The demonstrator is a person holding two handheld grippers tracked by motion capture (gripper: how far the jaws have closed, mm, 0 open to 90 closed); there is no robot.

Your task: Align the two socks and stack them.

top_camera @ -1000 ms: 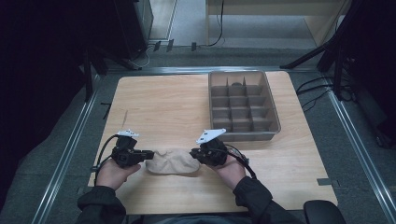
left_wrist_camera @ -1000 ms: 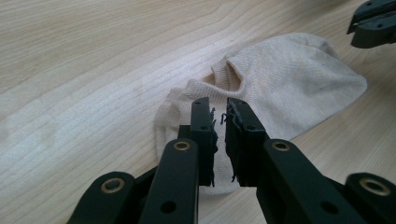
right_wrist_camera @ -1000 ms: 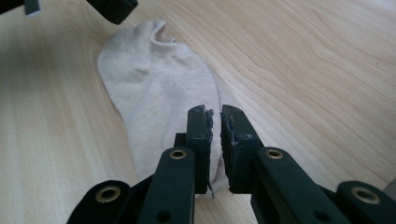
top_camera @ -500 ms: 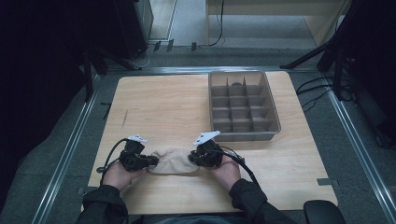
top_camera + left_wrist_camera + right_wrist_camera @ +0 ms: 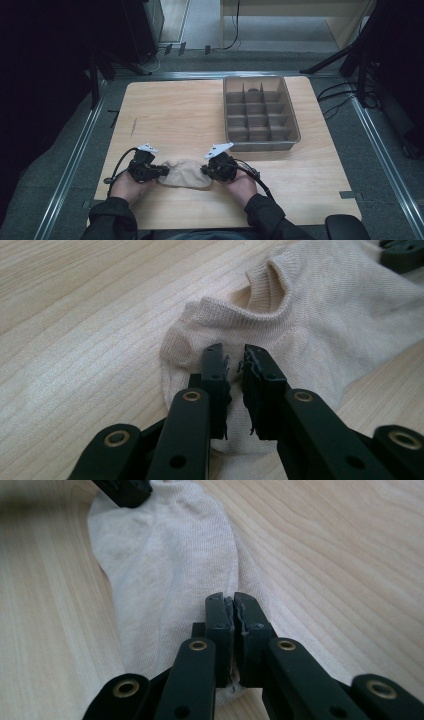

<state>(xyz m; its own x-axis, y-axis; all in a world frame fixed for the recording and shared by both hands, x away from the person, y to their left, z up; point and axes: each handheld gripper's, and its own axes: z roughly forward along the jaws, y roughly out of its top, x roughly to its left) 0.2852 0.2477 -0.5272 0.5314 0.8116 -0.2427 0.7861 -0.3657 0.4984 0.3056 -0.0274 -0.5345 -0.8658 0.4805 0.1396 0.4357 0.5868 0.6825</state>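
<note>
Table (image 5: 190, 115) evenly lit from above; surroundings dark; soft glare on wood; near claw parts slightly blurred.

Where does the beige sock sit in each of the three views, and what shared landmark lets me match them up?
High view: the sock lies near the table's front edge, between the left gripper and right gripper.
Left gripper view: the sock runs from centre to upper right, cuff end nearest the jaws.
Right gripper view: the sock runs from centre to upper left.
Shared landmark: the light wooden tabletop.

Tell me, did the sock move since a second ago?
Yes. In the high view the sock has slid toward the person's edge of the table, farther from the grey divided tray, with both hand-held grippers at its ends.
</note>
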